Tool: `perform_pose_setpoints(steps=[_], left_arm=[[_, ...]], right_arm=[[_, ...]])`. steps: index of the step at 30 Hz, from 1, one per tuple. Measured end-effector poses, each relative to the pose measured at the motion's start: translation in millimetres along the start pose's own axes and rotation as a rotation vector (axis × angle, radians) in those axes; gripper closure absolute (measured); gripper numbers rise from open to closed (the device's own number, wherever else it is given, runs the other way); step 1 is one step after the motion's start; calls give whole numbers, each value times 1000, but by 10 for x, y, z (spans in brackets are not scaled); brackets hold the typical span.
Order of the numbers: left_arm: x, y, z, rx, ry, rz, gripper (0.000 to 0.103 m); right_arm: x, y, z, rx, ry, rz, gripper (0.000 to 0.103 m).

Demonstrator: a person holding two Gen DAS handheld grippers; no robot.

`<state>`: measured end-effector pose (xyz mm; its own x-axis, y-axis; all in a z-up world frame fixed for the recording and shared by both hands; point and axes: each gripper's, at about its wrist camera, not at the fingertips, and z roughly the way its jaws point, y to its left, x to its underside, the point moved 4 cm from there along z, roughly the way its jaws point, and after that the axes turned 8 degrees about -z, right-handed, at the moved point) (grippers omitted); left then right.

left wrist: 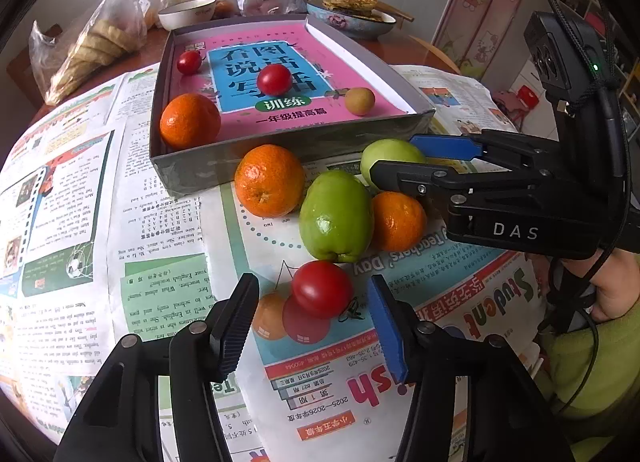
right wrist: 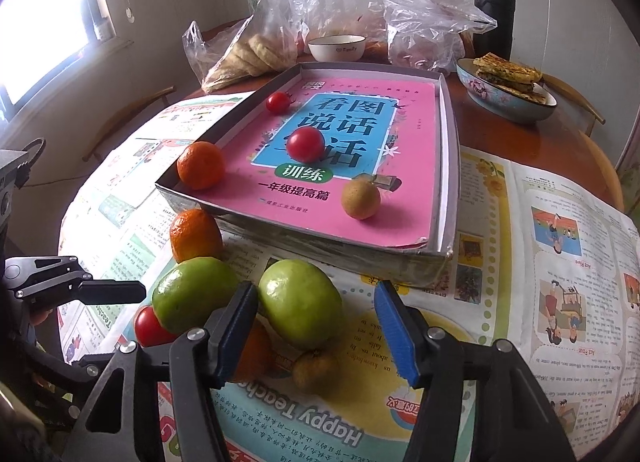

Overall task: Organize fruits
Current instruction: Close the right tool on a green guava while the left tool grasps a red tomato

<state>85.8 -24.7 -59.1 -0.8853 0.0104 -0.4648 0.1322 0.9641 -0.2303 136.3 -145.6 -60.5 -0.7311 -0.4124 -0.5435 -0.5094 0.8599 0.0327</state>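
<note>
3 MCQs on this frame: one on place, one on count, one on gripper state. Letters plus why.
1. Where does the brown longan in the box lie?
A. on the pink book
B. in the white bowl
C. on the newspaper

2. How many tomatoes are in the box?
A. one
B. two
C. four

3. What is the left gripper doing?
A. shut on an orange
B. open, a tomato between its fingers
C. shut on nothing

Answers:
1. A, it rests on the pink book lining the box.
2. B, a small tomato and a larger one.
3. B, the fingers stand apart on either side of the tomato, without touching it.
</note>
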Motion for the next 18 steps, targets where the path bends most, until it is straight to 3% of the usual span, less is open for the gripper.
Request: perform_pose_setpoints(steps=[8, 18], left_arm=[[-5, -2, 33, 4, 6, 2, 50], [-20, -5, 89, 8, 10, -2, 53]], right_arm=[[-25, 50, 99, -17, 23, -37, 58], [-29, 59, 107, -45, 12, -49, 63]])
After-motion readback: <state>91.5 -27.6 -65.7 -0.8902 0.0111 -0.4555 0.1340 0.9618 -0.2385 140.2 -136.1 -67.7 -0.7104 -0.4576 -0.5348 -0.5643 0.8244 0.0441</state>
